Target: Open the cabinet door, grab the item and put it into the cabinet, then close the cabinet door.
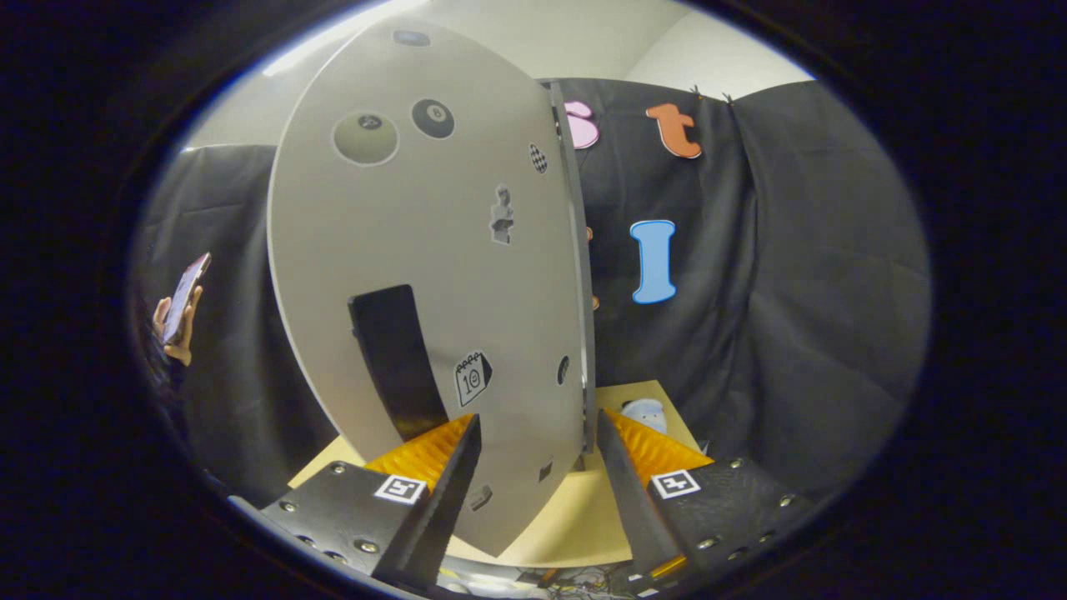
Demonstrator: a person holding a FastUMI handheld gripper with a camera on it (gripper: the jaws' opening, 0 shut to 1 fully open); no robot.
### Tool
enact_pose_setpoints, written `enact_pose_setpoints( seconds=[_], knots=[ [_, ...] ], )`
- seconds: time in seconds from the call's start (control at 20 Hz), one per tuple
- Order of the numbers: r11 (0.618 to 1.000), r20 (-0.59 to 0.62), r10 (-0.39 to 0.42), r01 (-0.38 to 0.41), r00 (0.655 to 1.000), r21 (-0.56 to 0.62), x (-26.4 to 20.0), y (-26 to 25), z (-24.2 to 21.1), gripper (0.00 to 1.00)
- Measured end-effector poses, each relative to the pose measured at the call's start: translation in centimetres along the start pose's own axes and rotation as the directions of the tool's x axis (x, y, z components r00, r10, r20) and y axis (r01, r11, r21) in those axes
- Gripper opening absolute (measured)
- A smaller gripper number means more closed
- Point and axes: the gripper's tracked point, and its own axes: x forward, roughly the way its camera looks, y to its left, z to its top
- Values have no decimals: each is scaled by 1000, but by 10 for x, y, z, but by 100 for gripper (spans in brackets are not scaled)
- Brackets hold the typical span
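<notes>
the tongs (538, 437) are open, one finger on each side of the grey door's (417, 250) edge. a black handle (396, 362) sits by the left finger.

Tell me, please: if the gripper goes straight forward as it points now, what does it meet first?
Most likely the grey cabinet door: its lower part sits between the open fingers of the gripper, just ahead. Depth is hard to judge, so contact may be near already.

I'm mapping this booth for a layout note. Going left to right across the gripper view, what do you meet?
Hand holding a phone → black handle on the grey cabinet door → pale item on the wooden table, ahead of the open fingers.
</notes>
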Motion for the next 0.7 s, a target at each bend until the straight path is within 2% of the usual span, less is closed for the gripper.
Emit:
enact_pose_setpoints(
  seconds=[0.3,0.7],
  knots=[
    [999,-7,38,-38,999,-10,15,12,-1,83],
    [989,-15,147,-147,989,-24,44,52,0,83]
  ],
)
